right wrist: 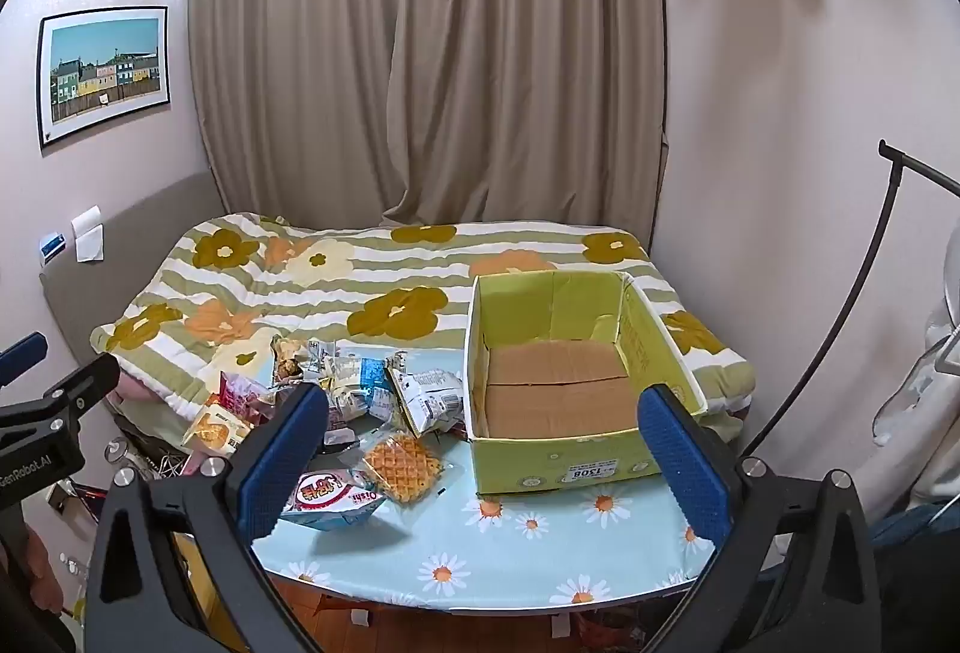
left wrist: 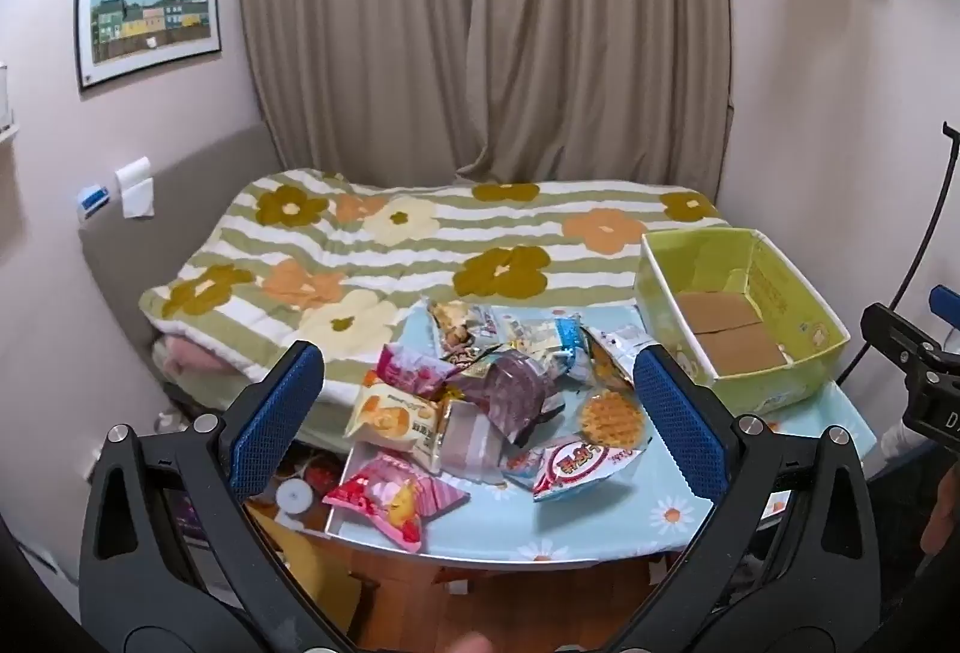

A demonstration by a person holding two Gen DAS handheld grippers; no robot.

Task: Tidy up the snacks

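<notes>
While nothing is held yet, the snack packets (left wrist: 480,395) lie heaped on the left part of the small table (right wrist: 540,551) with its daisy-print cover, and the green cardboard box (right wrist: 576,455) stands empty on the right part, just beside the pile. These packets look light, soft and crinkly, with slick film that may slide between pads, so a pinch across a sealed edge or a flat corner seems safer than a squeeze on the puffed middle, which could crush what is inside. A clear-wrapped waffle (right wrist: 403,464) near the front lies flat and looks brittle; it probably wants a gentle hold at its wrapper's rim. Beside it, a red-and-white packet (left wrist: 579,464) lies loose and free of the heap, likely the easiest first pick. Both tools hover above the near table edge, tilted moderately downward. One, the left gripper (left wrist: 480,419), has its jaws spread wide over the pile, touching nothing; the right gripper (right wrist: 483,452) is equally spread, framing the box front and the waffle.
</notes>
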